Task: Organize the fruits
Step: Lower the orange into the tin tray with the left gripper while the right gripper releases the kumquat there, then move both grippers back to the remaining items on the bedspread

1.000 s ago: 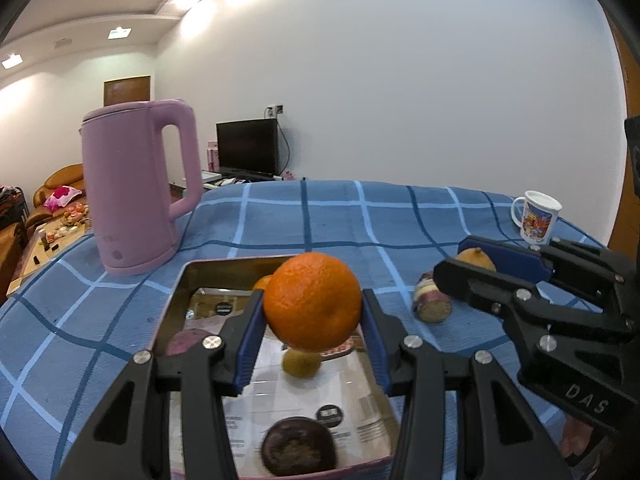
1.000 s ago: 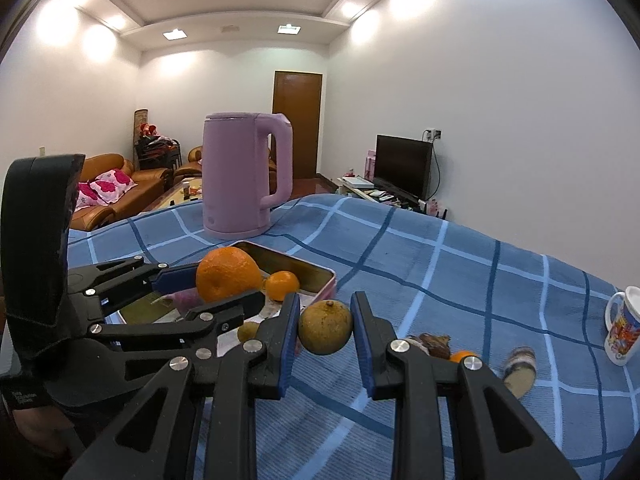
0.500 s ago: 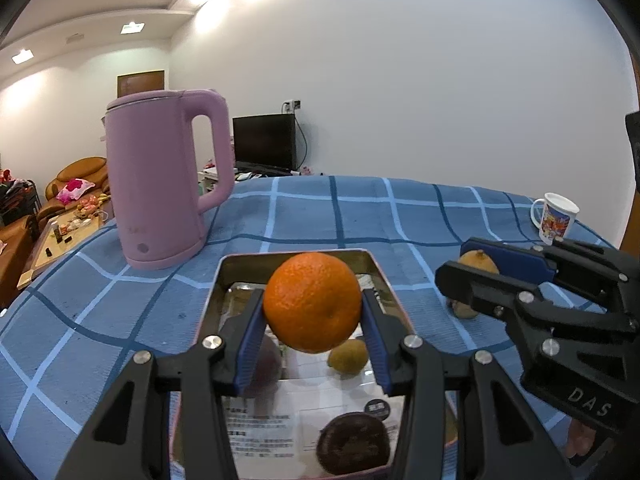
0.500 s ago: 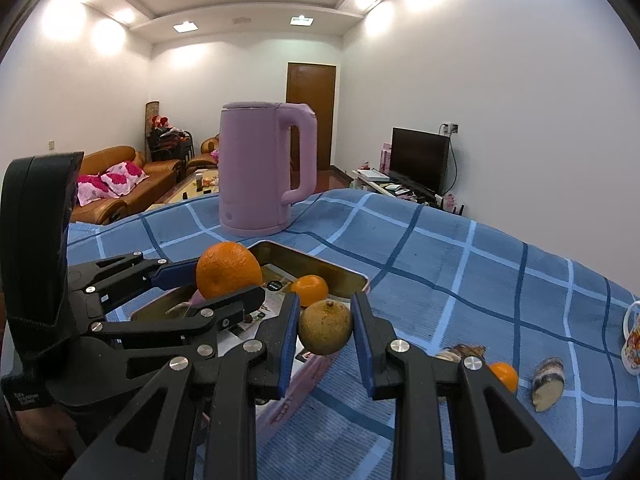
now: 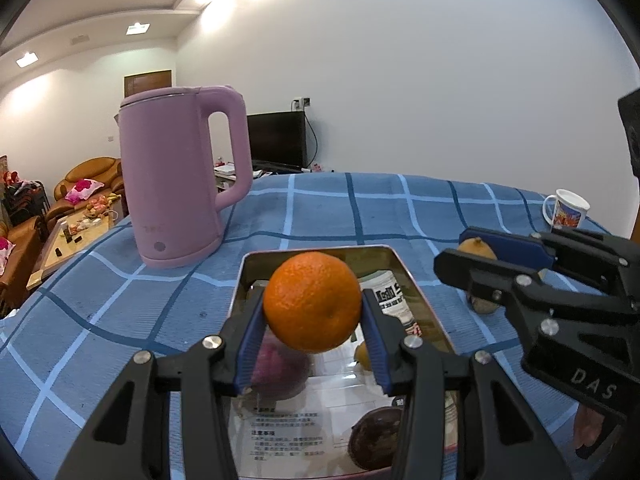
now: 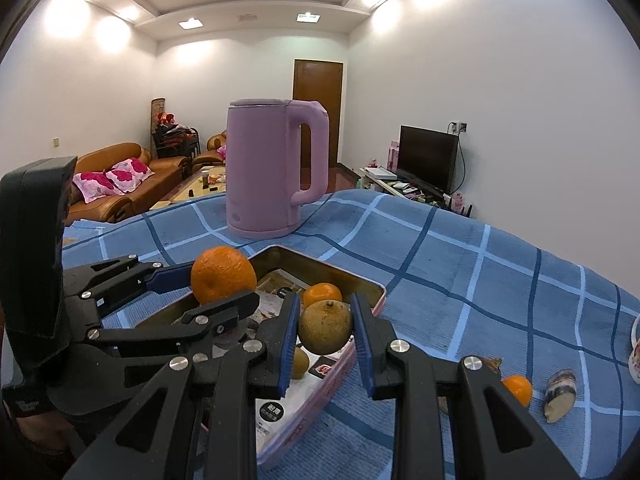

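Now that both grippers have drifted over the tray [image 5: 418, 280], you're set: left [image 5: 313, 346] pinching the orange [image 5: 313, 301], right [image 6: 326, 344] pinching the greenish fruit [image 6: 325, 326] (just drop them).

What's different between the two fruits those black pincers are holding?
The bright orange fruit in the left gripper is larger and vivid orange; the dull olive-brown fruit in the right gripper is smaller and drab. The orange one's skin looks finely pitted, the brown one's mottled. Both are round, clamped between blue pads, held above the metal tray.

Orange [image 5: 313, 301] hides part of tray [image 5: 404, 268]; mug [image 6: 635, 344] cut off at edge
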A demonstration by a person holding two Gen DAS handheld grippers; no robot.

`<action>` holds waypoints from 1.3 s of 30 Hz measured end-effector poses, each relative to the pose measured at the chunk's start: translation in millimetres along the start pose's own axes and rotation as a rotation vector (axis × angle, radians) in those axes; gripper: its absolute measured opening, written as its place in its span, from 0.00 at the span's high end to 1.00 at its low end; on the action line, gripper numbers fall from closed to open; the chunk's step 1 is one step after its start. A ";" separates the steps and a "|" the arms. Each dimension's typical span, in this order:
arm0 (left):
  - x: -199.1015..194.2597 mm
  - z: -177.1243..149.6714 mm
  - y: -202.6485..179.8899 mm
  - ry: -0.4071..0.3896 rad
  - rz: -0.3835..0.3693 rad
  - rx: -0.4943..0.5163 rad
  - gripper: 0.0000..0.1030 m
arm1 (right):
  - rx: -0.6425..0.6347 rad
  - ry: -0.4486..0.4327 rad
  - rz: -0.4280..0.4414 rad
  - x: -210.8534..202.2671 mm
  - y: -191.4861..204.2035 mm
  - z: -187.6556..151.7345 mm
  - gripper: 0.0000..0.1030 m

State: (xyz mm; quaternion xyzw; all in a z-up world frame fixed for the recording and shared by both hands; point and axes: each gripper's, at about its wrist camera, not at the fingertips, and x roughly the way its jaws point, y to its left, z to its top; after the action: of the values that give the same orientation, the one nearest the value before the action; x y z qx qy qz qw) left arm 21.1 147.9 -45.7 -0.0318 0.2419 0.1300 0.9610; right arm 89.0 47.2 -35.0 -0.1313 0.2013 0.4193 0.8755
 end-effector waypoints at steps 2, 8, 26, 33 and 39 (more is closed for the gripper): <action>0.6 -0.2 1.5 0.004 0.004 0.002 0.54 | 0.005 0.001 0.007 2.1 0.5 1.5 0.73; 0.7 -0.2 4.5 0.011 0.003 0.005 0.54 | 0.016 0.021 0.022 11.9 2.3 2.9 0.73; 13.8 -3.7 3.4 0.111 -0.013 0.055 0.52 | 0.137 0.131 0.118 49.3 -3.6 -3.2 0.73; 14.4 -5.2 2.4 0.128 0.019 0.066 0.39 | 0.153 0.175 0.157 55.9 -3.3 -6.4 0.67; -2.3 2.3 -1.1 0.078 0.030 0.053 0.07 | 0.168 0.147 0.131 38.1 -14.6 -4.0 0.39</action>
State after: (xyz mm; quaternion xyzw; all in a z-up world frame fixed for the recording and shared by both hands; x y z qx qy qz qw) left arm 20.4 146.5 -42.6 -0.0077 0.2831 0.1367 0.9492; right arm 121.1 62.5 -55.2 -0.0743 0.3077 0.4464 0.8370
